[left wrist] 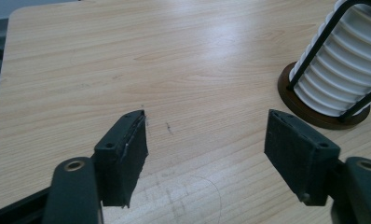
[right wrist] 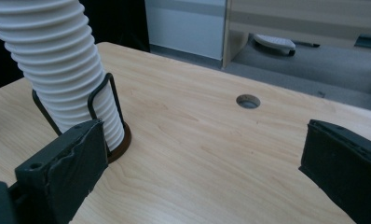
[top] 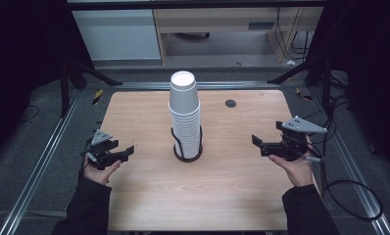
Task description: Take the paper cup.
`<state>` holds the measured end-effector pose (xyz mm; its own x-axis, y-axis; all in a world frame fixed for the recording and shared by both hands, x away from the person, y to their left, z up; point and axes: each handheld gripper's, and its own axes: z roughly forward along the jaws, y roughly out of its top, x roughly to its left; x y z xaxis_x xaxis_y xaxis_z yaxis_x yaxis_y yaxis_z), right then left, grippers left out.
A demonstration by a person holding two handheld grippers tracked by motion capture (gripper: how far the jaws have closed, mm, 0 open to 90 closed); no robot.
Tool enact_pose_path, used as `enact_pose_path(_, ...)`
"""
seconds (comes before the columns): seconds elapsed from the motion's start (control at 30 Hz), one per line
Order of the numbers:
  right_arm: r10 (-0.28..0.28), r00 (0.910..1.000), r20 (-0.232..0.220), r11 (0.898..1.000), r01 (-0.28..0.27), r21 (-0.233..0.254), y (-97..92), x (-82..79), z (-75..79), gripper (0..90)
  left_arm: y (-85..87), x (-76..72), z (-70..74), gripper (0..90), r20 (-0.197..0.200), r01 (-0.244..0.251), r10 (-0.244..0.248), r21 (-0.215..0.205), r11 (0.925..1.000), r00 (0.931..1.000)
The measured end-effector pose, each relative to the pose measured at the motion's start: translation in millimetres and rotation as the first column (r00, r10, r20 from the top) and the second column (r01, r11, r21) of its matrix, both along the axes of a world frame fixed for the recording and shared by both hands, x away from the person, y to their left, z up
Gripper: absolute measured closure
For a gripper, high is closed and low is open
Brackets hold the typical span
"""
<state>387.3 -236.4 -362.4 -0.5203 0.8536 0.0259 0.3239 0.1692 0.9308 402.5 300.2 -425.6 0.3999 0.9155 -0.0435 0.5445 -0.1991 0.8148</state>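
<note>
A tall stack of white paper cups [top: 184, 111] stands upside down in a black wire holder with a round dark base [top: 188, 152] at the middle of the wooden table [top: 149, 196]. My left gripper [top: 127, 151] hovers left of the holder, jaws wide apart and empty. In the left gripper view the stack [left wrist: 344, 70] is at the upper right, beyond my left gripper [left wrist: 207, 144]. On the other side my right gripper [top: 258, 142] is open with nothing between its pads. The right gripper view has the stack [right wrist: 58, 70] at its left, past my right gripper [right wrist: 202, 154].
A round cable hole [top: 231, 103] sits in the table at the back right, also seen in the right gripper view as a cable hole [right wrist: 248, 101]. Metal rails flank the table. Cables lie on the floor at the right [top: 352, 196].
</note>
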Motion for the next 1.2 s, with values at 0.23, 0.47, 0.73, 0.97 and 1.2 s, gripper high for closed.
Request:
enact_pose_path(0.23, 0.032, 0.9988, 0.038, 0.999, -0.032, 0.011, 14.0, 5.6, 18.5, 5.0, 2.3, -1.8, 3.6, 24.2, 0.018, -0.016, 0.016, -0.019, 0.9997, 0.9997)
enact_pose_path(0.47, 0.084, 0.9915, 0.099, 0.994, -0.091, 0.061, 31.9, 11.1, 43.2, 5.2, 2.9, 0.7, 1.2, 20.5, -0.006, -0.007, 0.007, -0.023, 0.9997, 1.0000)
enact_pose_path(0.73, 0.136, 0.9799, 0.146, 0.984, -0.150, 0.097, 56.7, 15.2, 69.8, 5.2, 0.8, 1.4, 0.7, 19.1, -0.011, 0.014, -0.015, -0.020, 0.9997, 0.9998)
enact_pose_path(0.97, 0.186, 0.9675, 0.171, 0.977, -0.201, 0.075, 82.6, 19.5, 84.5, 4.8, -1.1, 3.7, -1.9, 18.7, -0.042, 0.029, -0.030, -0.016, 0.9994, 0.9987)
enact_pose_path(1.2, 0.227, 0.9572, 0.179, 0.966, -0.245, 0.081, 106.3, 24.6, 92.1, 4.8, -4.7, 4.9, -4.5, 19.6, -0.055, 0.040, -0.040, -0.003, 0.9992, 0.9977)
